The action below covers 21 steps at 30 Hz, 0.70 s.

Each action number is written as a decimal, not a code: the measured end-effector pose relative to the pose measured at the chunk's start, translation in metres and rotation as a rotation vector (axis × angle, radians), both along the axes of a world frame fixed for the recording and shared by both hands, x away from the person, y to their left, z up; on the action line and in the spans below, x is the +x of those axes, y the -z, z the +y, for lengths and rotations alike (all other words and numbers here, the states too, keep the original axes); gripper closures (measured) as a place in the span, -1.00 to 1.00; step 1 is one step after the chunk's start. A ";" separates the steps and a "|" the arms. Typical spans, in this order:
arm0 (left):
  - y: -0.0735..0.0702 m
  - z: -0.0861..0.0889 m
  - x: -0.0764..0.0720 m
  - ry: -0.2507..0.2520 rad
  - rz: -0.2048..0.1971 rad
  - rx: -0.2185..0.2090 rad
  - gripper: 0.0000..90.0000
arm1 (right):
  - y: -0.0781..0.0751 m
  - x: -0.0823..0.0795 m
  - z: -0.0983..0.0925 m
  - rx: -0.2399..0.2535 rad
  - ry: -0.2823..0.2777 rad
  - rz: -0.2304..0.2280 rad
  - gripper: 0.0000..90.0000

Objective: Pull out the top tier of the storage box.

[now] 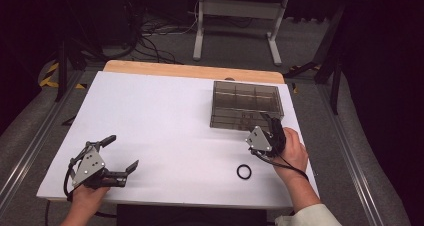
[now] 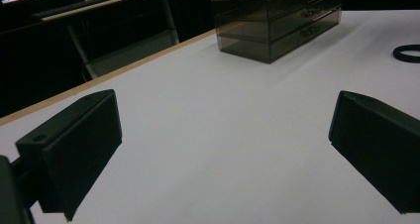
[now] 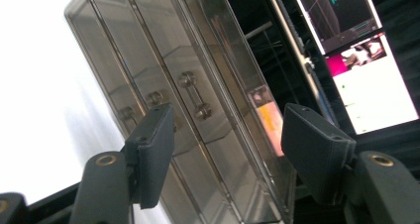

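Two tongs are working over a white table [image 1: 165, 116]. The right tongs [image 1: 266, 120], held at the lower right of the high view, are pointing at the front of a smoked transparent drawer box [image 1: 246, 105] standing right of centre in that view. In the right gripper view the jaws are standing partly apart, pressing on nothing, with the box's drawer fronts turned on edge beyond them; the middle drawer handle [image 3: 194, 101] is showing in the gap between the jaws, farther off, and the pads are not touching it. The left tongs [image 1: 122, 153] are resting at the lower left of the high view, well apart from the box, with the jaws spread wide and holding nothing; bare table is lying between them in the left gripper view. A black ring [image 1: 244, 172] is lying flat on the table at lower centre-right of the high view, just beside the right hand [image 1: 291, 151].
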<state>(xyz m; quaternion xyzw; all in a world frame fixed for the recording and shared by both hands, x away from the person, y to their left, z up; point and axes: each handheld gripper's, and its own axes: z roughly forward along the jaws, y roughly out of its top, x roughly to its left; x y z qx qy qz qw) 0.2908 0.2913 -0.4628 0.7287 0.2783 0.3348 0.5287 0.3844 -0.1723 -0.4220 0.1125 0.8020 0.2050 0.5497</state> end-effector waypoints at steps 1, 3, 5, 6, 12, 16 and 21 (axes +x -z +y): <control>0.000 0.000 0.000 0.001 0.000 0.000 -0.98 | 0.000 0.000 0.000 0.000 0.000 0.000 -0.13; 0.000 0.000 0.000 0.000 0.000 0.000 -0.98 | 0.002 0.000 0.002 -0.033 0.005 -0.017 -0.10; 0.000 0.000 0.000 0.000 0.000 -0.001 -0.98 | 0.004 0.000 0.003 -0.077 0.009 -0.022 -0.09; 0.000 0.000 0.000 0.000 0.000 0.000 -0.98 | 0.005 0.000 0.004 -0.091 0.011 -0.048 -0.08; 0.000 0.000 0.000 -0.001 0.001 -0.001 -0.98 | 0.011 0.001 0.007 -0.143 0.033 -0.100 -0.03; 0.000 0.000 0.000 0.000 0.002 -0.001 -0.98 | 0.015 0.001 0.008 -0.187 0.046 -0.129 0.01; 0.000 0.000 0.000 0.011 0.002 0.004 -0.98 | 0.022 0.002 0.011 -0.283 0.060 -0.168 0.02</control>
